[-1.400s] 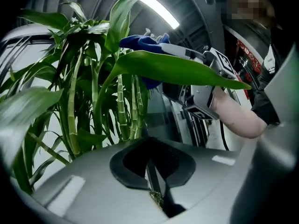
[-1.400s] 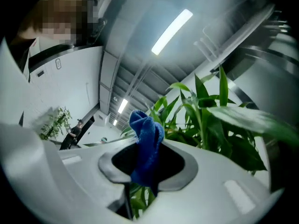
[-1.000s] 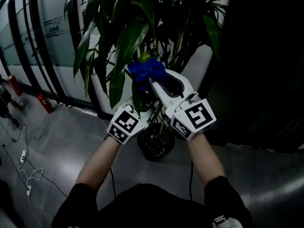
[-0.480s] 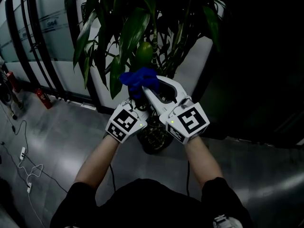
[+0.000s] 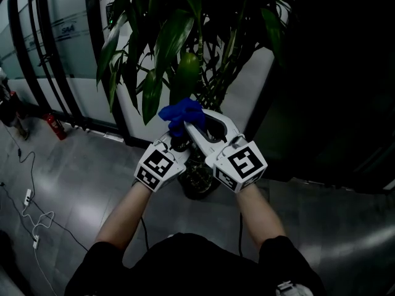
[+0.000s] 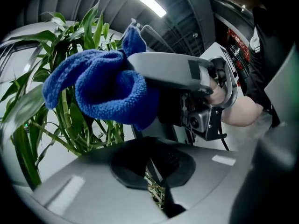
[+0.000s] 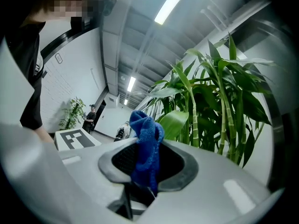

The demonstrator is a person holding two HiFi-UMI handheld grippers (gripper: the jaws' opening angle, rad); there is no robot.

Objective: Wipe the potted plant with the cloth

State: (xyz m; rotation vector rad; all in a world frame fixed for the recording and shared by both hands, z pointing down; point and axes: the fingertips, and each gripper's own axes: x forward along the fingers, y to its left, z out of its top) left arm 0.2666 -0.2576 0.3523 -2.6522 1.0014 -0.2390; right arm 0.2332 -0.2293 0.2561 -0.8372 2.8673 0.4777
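Right gripper view: we are pinching soft, limp cloth (image 7: 145, 132) in right gripper (image 7: 147, 169) fingers just below potted plant (image 5: 185, 73) leaves, likely bendy; left gripper (image 6: 154, 167) fingers together, empty.

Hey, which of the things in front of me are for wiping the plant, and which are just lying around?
For the job: potted plant, blue cloth, right gripper shut on the cloth, left gripper shut and empty.

Just lying about: red fire extinguisher by the glass wall, white cables on the floor.
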